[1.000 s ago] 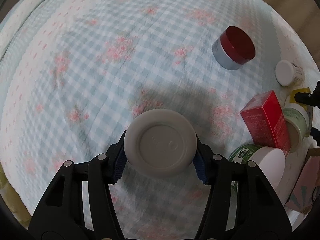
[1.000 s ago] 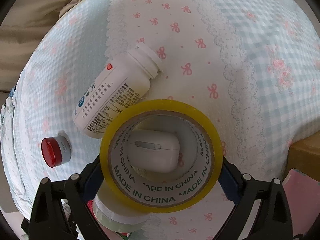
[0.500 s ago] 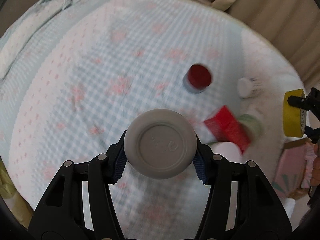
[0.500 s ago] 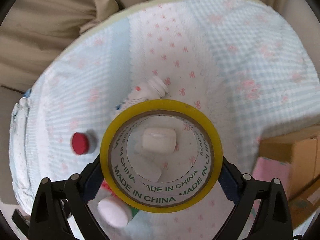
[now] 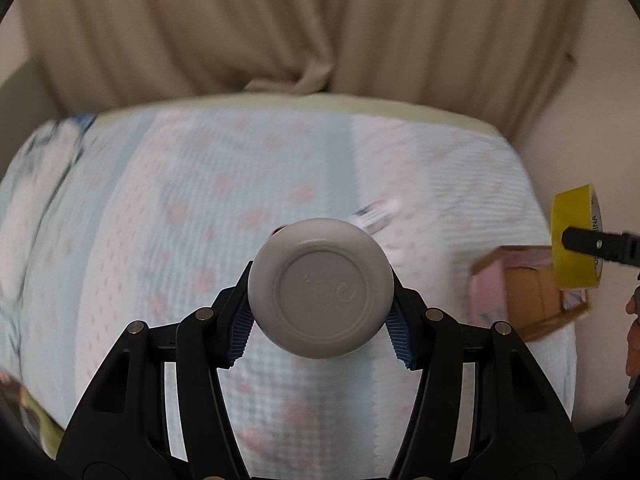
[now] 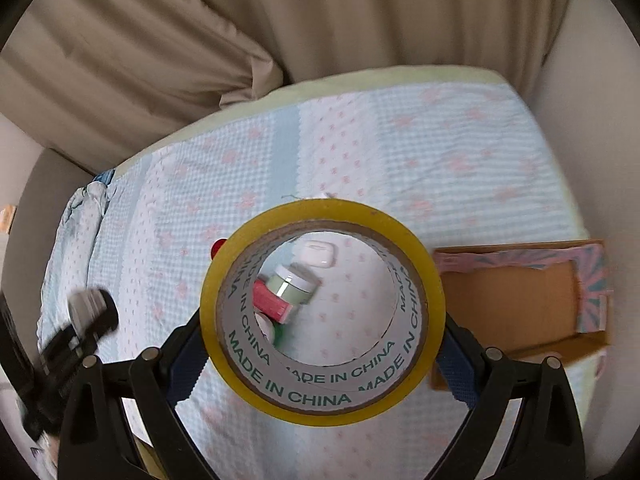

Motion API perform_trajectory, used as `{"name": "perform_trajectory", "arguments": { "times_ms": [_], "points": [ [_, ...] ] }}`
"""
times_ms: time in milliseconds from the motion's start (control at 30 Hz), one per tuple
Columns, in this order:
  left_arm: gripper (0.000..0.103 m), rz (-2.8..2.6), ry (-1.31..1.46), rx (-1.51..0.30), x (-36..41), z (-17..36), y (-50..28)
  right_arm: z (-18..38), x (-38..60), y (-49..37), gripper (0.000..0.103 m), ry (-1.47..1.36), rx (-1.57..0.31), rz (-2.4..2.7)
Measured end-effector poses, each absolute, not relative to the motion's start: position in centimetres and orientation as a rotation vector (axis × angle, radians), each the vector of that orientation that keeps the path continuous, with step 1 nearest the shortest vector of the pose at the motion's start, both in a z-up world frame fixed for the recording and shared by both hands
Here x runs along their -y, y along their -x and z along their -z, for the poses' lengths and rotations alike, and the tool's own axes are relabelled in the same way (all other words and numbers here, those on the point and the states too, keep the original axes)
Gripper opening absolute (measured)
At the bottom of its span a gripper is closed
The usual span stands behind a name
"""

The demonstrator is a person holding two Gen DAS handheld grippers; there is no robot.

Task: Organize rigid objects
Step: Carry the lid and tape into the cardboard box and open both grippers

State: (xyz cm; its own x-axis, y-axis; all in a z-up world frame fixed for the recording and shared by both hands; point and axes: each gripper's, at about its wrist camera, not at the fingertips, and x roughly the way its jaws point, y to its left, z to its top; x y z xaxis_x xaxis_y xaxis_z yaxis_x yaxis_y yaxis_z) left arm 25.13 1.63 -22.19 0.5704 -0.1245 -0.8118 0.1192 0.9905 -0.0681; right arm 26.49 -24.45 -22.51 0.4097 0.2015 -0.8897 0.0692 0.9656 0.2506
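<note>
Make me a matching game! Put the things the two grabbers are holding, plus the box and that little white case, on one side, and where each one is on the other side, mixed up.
Things:
1. round grey lid
2. yellow roll of tape
3. open cardboard box with pink patterned sides
4. small white earbud case

Places:
A. seen through the roll's hole, on the bedspread
B. in the left gripper
C. at the bed's right edge
D. in the right gripper

Pairs: 1-B, 2-D, 3-C, 4-A

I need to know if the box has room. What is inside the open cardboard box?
In the right wrist view, the cardboard box shows only bare brown bottom. The tape roll and right gripper cover its left corner.
</note>
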Motion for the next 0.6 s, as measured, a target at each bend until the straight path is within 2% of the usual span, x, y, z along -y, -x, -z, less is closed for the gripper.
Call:
{"name": "perform_trajectory", "arguments": {
  "times_ms": [300, 600],
  "points": [
    [0.053, 0.303, -0.044, -0.921, 11.3, 17.8, -23.9, 20.0, 34.6, -21.1, 0.097, -0.188, -1.133, -0.029],
    [0.053, 0.428, -0.072, -1.017, 25.7, 20.7, -23.5, 23.0, 45.1, -19.4, 0.097, -0.079, -1.210, -0.008]
  ]
}}
